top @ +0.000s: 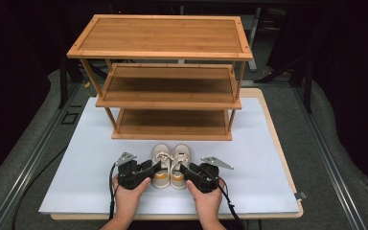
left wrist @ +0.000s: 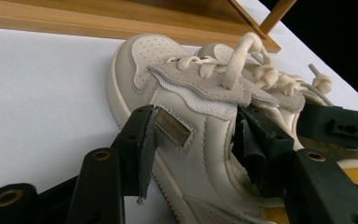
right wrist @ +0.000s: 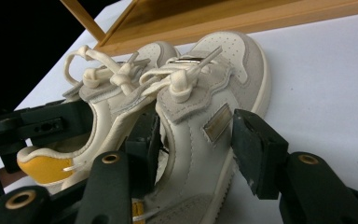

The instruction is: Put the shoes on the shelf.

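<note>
Both shoes stand on the counter (top: 268, 143) before the rack (top: 172, 129). Left tool (top: 149, 168) clamps the left shoe (top: 162, 165), right tool (top: 186, 170) the right shoe (top: 180, 165). The side grips seem shallow; lifting may let a shoe slip.

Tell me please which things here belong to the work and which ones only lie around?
In the work: left shoe, right shoe, left gripper, right gripper, probably the rack.
Lying around: white mat, floor cables.
</note>
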